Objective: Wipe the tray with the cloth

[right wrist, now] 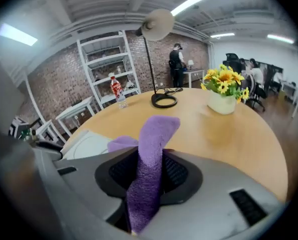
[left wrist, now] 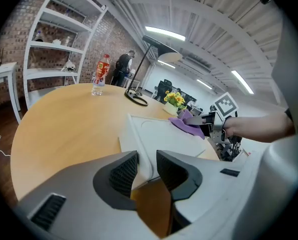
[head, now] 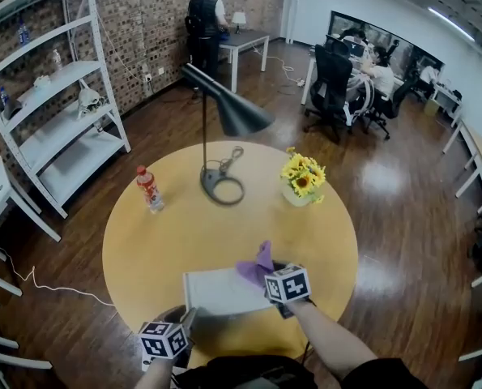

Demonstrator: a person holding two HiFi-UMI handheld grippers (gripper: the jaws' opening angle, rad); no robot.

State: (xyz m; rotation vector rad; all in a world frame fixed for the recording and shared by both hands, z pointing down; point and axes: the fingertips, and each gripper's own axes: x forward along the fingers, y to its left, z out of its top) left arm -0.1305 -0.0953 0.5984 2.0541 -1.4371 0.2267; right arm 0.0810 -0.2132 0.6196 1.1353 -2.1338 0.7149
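Note:
A white tray (head: 218, 292) lies on the near part of the round wooden table (head: 143, 250). My left gripper (head: 189, 320) is shut on the tray's near left rim; in the left gripper view the thin rim (left wrist: 143, 159) stands pinched between the jaws of that gripper (left wrist: 146, 168). A purple cloth (head: 257, 267) rests at the tray's right far corner, with my right gripper (head: 270, 277) shut on it. In the right gripper view the cloth (right wrist: 151, 154) sticks up from between the jaws of the right gripper (right wrist: 149, 173), and the tray (right wrist: 88, 144) shows to their left.
A black desk lamp (head: 222, 181) stands mid-table, a red-labelled bottle (head: 149, 189) to its left and a pot of yellow flowers (head: 302, 181) to its right. White shelves (head: 54, 104) line the brick wall. People sit and stand at desks far behind.

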